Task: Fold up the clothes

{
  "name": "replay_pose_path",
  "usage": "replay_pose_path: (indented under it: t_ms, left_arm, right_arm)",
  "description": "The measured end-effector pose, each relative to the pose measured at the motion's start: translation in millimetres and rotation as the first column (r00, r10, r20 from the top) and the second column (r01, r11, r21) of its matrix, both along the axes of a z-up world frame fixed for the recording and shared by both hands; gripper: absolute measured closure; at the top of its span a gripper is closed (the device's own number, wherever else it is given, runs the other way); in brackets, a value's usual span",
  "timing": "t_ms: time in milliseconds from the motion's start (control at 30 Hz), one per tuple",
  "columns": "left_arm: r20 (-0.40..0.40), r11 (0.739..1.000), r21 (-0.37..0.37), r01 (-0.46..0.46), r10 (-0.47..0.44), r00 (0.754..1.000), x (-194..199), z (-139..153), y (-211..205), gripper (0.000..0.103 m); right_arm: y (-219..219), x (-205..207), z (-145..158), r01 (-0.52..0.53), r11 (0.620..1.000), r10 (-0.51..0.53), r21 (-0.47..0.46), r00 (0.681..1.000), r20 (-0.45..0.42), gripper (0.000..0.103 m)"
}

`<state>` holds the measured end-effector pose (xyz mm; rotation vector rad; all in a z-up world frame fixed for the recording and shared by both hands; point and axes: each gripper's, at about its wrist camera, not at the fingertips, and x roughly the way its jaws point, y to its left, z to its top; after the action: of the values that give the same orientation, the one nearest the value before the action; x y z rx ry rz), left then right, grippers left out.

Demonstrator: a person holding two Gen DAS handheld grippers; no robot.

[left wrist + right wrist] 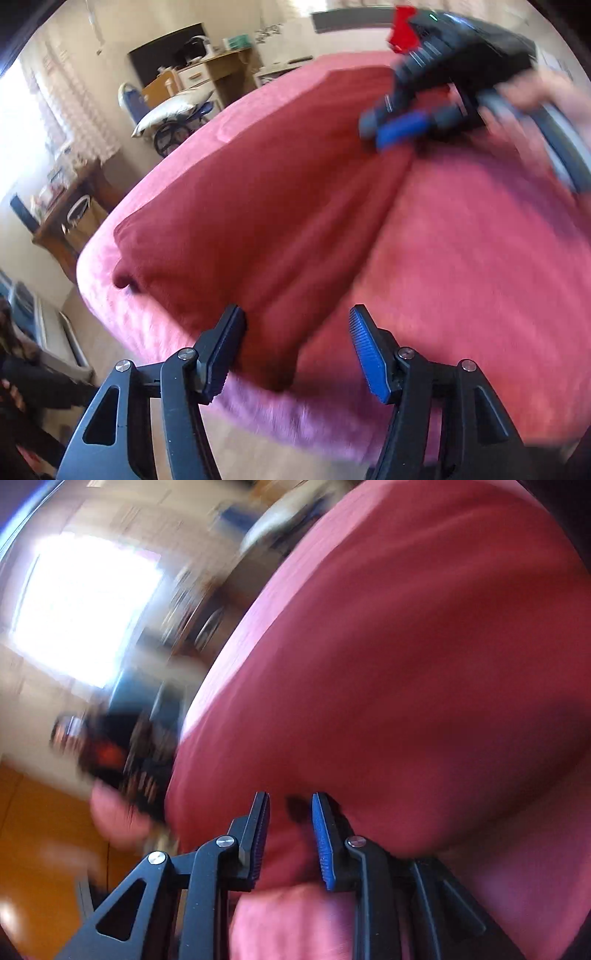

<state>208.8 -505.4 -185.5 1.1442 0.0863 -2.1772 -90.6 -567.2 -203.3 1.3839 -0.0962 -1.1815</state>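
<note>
A dark red garment (258, 206) lies flat and smoothed on a pink bedspread (480, 277), its near edge close to the bed's rim. My left gripper (295, 317) hovers over that near edge, jaws wide apart, with nothing pinched between them. At the garment's far end a hand holds my right gripper (388, 129), blurred, just above the cloth. In the smeared right wrist view the right gripper (290, 805) shows a narrow gap between its pads. The red garment (406, 664) fills the view behind the gap. The pads do not look pressed on it.
The bed's rounded edge drops to a pale floor (258, 454) at the bottom left. Beyond the bed stand a wooden desk (218, 70), a chair with a white pillow (170, 110) and a cluttered wooden side table (70, 218). A bright window (85, 605) glares.
</note>
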Motion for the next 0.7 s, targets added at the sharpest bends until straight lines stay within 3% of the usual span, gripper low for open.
replay_pose_path:
  t_ms: [67,100,233,267,300,367,400,500,533,567,700]
  left_arm:
    - [0.002,0.998,0.044,-0.043,0.043,0.999,0.5,7.6,-3.9,0.039]
    - [0.005,0.995,0.066,-0.081,0.081,0.997,1.2,12.0,-6.8,0.036]
    - [-0.021,0.943,0.185,-0.278,0.286,0.958,1.7,39.4,-22.9,0.033]
    - [-0.042,0.928,0.208,-0.31,0.325,0.945,2.6,48.6,-24.9,0.033]
    - [-0.064,0.913,0.229,-0.338,0.361,0.93,4.0,58.4,-26.3,0.033]
    - [-0.097,0.888,0.229,-0.4,0.429,0.898,9.1,76.8,-22.8,0.028]
    - [-0.112,0.874,0.225,-0.43,0.462,0.88,11.9,85.9,-20.5,0.023]
    - [-0.129,0.839,0.214,-0.5,0.532,0.837,15.2,105.8,-16.4,0.023]
    - [-0.128,0.828,0.219,-0.516,0.548,0.826,16.3,110.3,-14.9,0.023]
    - [-0.131,0.82,0.229,-0.525,0.56,0.818,18.2,114.5,-11.2,0.023]
    - [-0.179,0.81,0.253,-0.529,0.577,0.797,22.0,133.0,5.2,0.023]
  right_arm:
    - [11.4,-29.7,7.1,0.129,0.992,-0.129,-0.003,0.991,0.04,0.078]
    - [17.9,-35.0,15.7,0.162,0.987,-0.162,0.003,0.986,0.022,0.071]
    - [46.4,-8.0,64.6,0.126,0.992,-0.123,0.007,0.975,-0.184,0.06]
    - [52.3,4.7,76.1,0.109,0.994,-0.103,0.011,0.964,-0.247,0.051]
    - [58.1,17.4,87.6,0.093,0.996,-0.083,0.017,0.948,-0.308,0.042]
    - [69.8,42.7,110.6,0.062,0.998,-0.043,0.031,0.904,-0.426,0.034]
    - [75.6,55.4,122.1,0.047,0.998,-0.022,0.04,0.876,-0.482,0.033]
    - [95.3,85.5,142.6,0.02,0.999,-0.001,0.027,0.819,-0.574,0.029]
    - [97.4,96.0,146.4,0.011,0.999,0.009,0.03,0.802,-0.597,0.027]
    - [98.8,107.1,150.2,0.001,0.999,0.019,0.033,0.785,-0.62,0.018]
    - [113.8,135.3,160.9,-0.035,0.999,0.024,-0.001,0.701,-0.713,0.016]
